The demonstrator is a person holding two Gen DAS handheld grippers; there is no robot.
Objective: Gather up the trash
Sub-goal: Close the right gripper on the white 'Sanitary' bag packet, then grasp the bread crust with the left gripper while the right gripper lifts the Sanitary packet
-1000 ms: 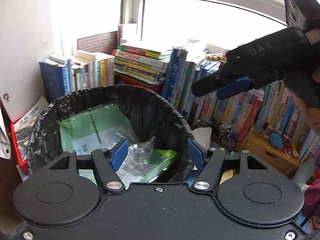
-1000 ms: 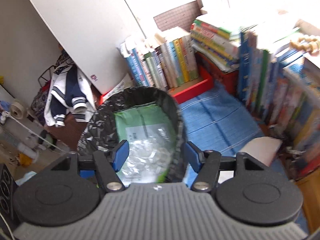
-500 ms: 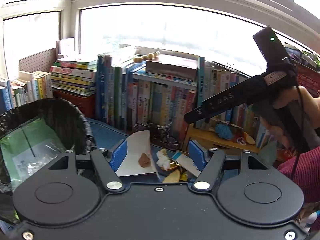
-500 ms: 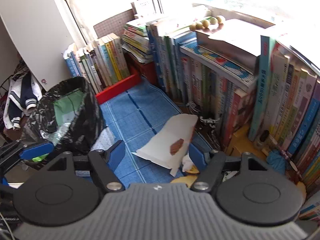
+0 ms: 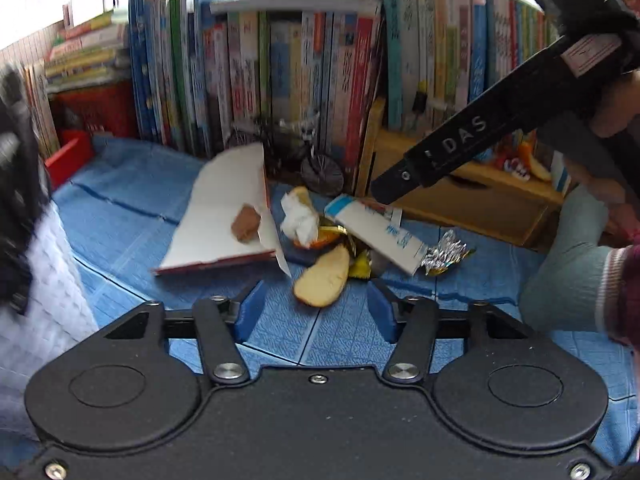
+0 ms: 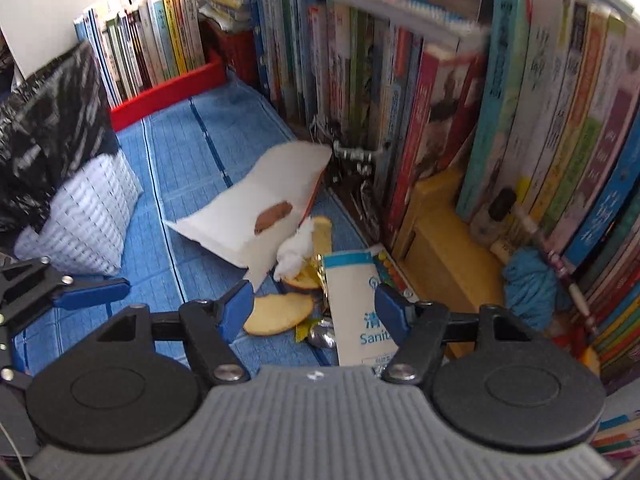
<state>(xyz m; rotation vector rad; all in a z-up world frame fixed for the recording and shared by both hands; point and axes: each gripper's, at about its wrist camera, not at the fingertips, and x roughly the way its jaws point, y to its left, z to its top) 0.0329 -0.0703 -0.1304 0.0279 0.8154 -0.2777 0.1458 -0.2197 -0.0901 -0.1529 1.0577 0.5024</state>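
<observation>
- We are swinging both grippers away from the black-lined bin (image 6: pixel 48 128) and down toward the trash pile on the blue floor mat (image 5: pixel 132 184); a second ago both views were looking into the bin, so the last drop-off is looking done and we are starting the next pickup.
- Left gripper (image 5: pixel 316 310): jaws have just been closing to a middling gap, with nothing between them.
- Right gripper (image 6: pixel 316 308): jaws are standing wide and empty.
- Apple slice (image 5: pixel 322 276) is lying just ahead of the left jaws, roughly centred between them.
- White wipes pack (image 6: pixel 358 308) is running under the right jaws, nearer the right-hand finger.
- White tissue wad (image 5: pixel 300 220), white card sheet (image 5: pixel 228 216) and silver foil wrapper (image 5: pixel 444 252) are lying farther ahead, not yet collected.
</observation>
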